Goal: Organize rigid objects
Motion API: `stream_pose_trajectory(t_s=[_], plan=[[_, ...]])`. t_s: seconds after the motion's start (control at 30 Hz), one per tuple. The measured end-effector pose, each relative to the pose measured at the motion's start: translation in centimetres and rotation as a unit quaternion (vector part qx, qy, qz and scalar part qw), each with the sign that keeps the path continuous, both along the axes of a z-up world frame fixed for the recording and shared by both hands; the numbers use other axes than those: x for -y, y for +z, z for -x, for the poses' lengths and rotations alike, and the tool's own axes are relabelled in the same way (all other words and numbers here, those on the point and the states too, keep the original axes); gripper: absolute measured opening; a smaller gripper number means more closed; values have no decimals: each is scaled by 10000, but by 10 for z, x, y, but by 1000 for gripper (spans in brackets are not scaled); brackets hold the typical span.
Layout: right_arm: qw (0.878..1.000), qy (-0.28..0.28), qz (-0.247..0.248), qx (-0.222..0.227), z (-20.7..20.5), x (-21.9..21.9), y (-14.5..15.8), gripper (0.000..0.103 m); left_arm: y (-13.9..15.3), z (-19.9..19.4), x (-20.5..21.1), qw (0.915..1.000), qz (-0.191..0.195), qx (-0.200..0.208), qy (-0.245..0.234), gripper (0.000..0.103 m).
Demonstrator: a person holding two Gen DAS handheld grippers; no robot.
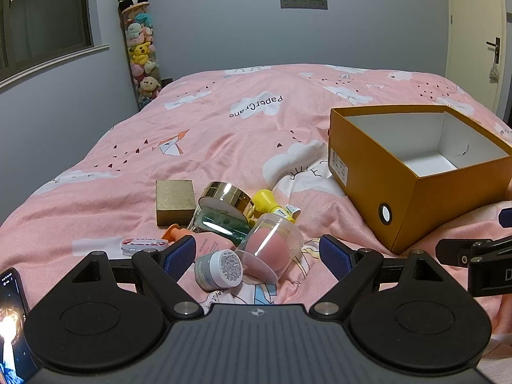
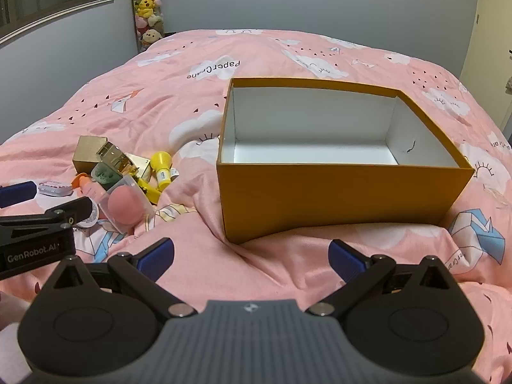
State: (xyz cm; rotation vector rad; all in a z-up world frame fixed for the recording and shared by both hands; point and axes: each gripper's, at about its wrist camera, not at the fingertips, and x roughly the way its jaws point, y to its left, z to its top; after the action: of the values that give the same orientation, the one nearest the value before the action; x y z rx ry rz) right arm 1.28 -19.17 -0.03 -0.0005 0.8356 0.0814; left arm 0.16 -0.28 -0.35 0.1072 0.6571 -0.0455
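Note:
A heap of small toiletries lies on the pink bedspread. It holds a gold box (image 1: pixel 175 202), a gold-rimmed jar (image 1: pixel 228 204), a yellow-capped bottle (image 1: pixel 276 206), a clear cup with a pink sponge (image 1: pixel 272 249), a small grey-white jar (image 1: pixel 219 270), a pink bottle with an orange pump (image 1: pixel 204 243) and a little flat tin (image 1: pixel 144 244). My left gripper (image 1: pixel 257 256) is open just short of the heap, nothing between its fingers. An empty orange box (image 2: pixel 339 192) stands to the right. My right gripper (image 2: pixel 251 256) hangs open in front of that box.
The bed (image 1: pixel 224 128) fills most of both views and reaches to the grey back wall. A tall tube of plush toys (image 1: pixel 142 54) stands in the left corner by a window. A door (image 1: pixel 476 32) is at the far right. A lit phone (image 1: pixel 11 320) sits at the lower left.

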Motion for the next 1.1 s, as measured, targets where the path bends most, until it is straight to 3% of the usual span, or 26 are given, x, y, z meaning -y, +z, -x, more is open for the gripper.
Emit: stream_pose_trajectory(t_s=[1.1], plan=[[9999, -117, -94, -81, -3, 5, -3, 101, 0, 0, 1, 10000, -19, 3, -2, 101]])
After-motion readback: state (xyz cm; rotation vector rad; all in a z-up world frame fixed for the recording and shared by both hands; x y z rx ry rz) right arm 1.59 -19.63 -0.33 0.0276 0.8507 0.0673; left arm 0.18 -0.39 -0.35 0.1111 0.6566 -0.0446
